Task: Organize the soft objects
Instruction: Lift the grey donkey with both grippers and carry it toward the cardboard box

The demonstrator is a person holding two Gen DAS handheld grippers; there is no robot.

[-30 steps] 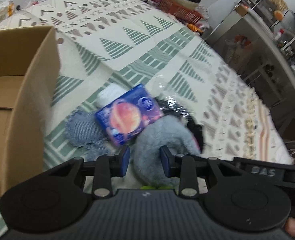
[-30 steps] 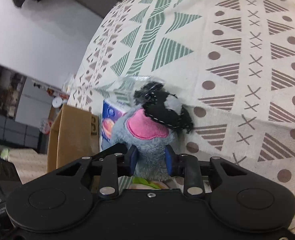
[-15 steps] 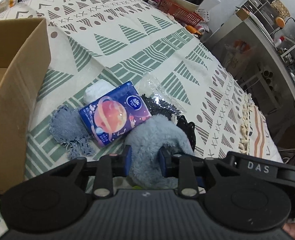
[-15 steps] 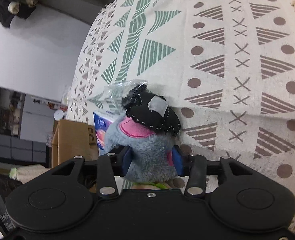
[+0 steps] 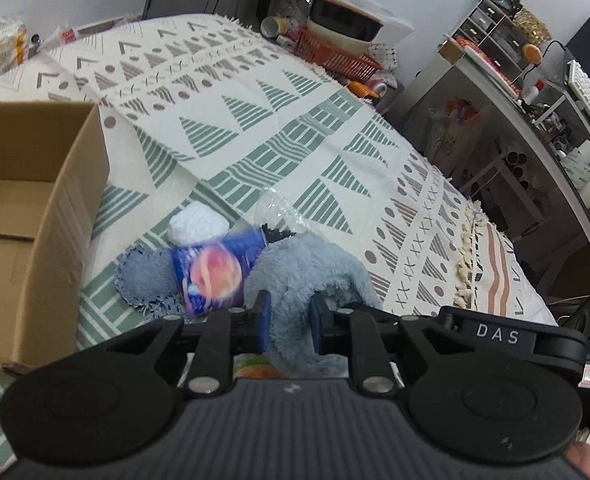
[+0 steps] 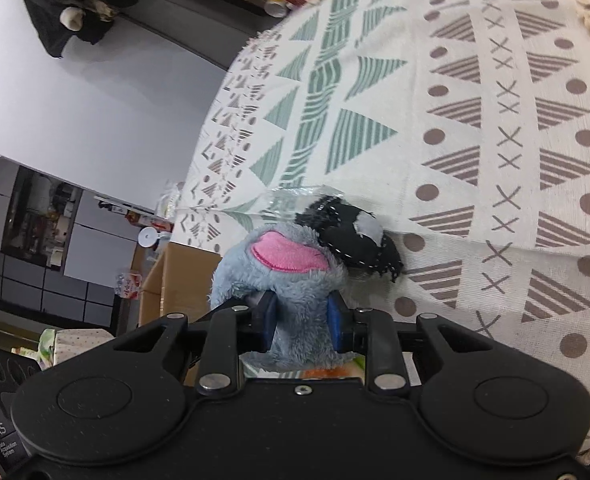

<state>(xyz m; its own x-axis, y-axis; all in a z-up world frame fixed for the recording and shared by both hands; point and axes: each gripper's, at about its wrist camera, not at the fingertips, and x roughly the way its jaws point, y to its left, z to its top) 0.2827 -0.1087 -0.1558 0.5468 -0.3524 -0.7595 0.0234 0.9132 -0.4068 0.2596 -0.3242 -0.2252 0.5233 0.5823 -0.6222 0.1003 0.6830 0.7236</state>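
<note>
While pinched at two places, grey plush toy (image 5: 307, 276) caught near the cloth's near edge: left claw (image 5: 287, 322) pressed onto a furry limb, right claw (image 6: 301, 320) pressed onto the fur just below the pink ear lining, blue pads sunk into the pile on both sides. Just beyond the left claw, touching the toy's left flank, a blue tissue pack (image 5: 215, 272) with an orange planet print, blurred and tilted. Beside the pack on its left, flat on the patterned cloth (image 5: 255, 128), a round grey-blue fringed mat (image 5: 145, 276); behind the pack, a white crumpled wad (image 5: 197, 226) and a clear plastic wrapper (image 5: 279, 210), crinkled. Seen from the right wrist, a black stitched fabric piece (image 6: 355, 236) against the toy's far side, resting on the cloth. At the cloth's left edge, an open cardboard box (image 5: 35, 216), upright, flaps out. Farther off, at the cloth's far edge, an orange-red basket (image 5: 335, 56) holding stacked bowls. Off to the right, well apart, a cluttered grey shelf unit (image 5: 535, 128).
</note>
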